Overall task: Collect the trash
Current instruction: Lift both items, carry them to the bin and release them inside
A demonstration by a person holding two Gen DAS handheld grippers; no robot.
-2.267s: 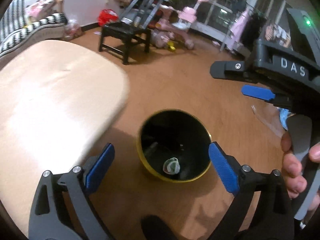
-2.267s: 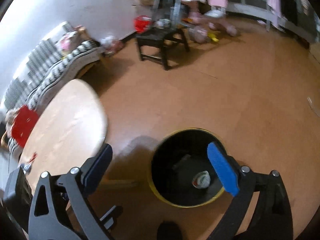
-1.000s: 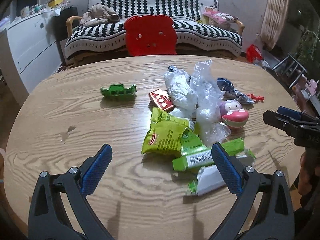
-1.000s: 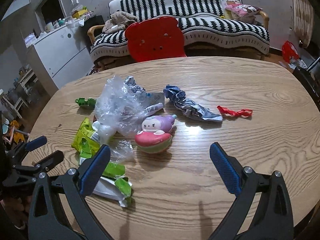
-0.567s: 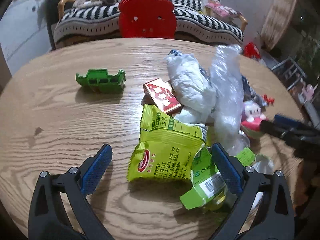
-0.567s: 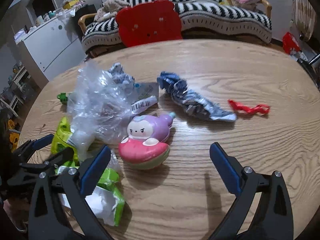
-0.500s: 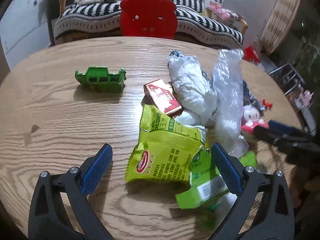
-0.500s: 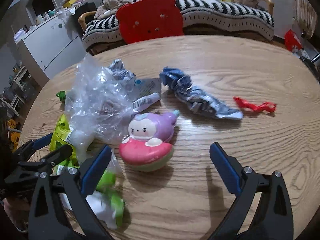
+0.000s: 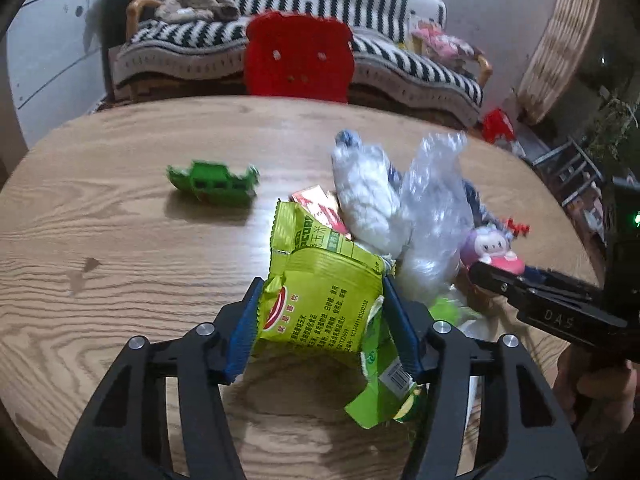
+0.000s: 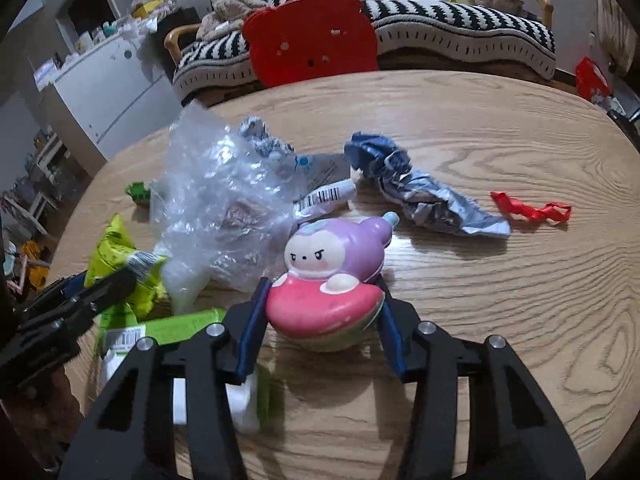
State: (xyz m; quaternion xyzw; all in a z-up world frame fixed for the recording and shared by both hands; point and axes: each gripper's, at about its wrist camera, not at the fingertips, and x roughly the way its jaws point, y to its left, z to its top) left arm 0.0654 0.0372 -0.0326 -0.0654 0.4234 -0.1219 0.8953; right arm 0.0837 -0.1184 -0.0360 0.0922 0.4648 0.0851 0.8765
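Note:
My left gripper (image 9: pixel 320 320) is shut on a yellow-green snack packet (image 9: pixel 320 300) on the wooden table (image 9: pixel 120 272); a green wrapper (image 9: pixel 384 384) hangs beside it. My right gripper (image 10: pixel 320 320) is shut on a pink and purple squishy toy (image 10: pixel 332 280). It also shows in the left wrist view (image 9: pixel 492 248), with the right gripper (image 9: pixel 492 280) at it. The left gripper (image 10: pixel 100 288) shows at the left of the right wrist view, holding the packet (image 10: pixel 116 256). A clear plastic bag (image 10: pixel 224 208), a crumpled blue-silver wrapper (image 10: pixel 420 196) and a red scrap (image 10: pixel 528 210) lie behind.
A green toy (image 9: pixel 214 184), a red carton (image 9: pixel 320 210) and a white crumpled bag (image 9: pixel 372 200) lie on the table. A green-white wrapper (image 10: pixel 168 332) lies near the front edge. A red bear-shaped chair back (image 9: pixel 300 60) and a striped sofa (image 9: pixel 400 56) stand behind.
Both grippers moved forward and closed: the left on the yellow-green packet, the right on the squishy toy. Before that, both hung open over the black bin on the floor.

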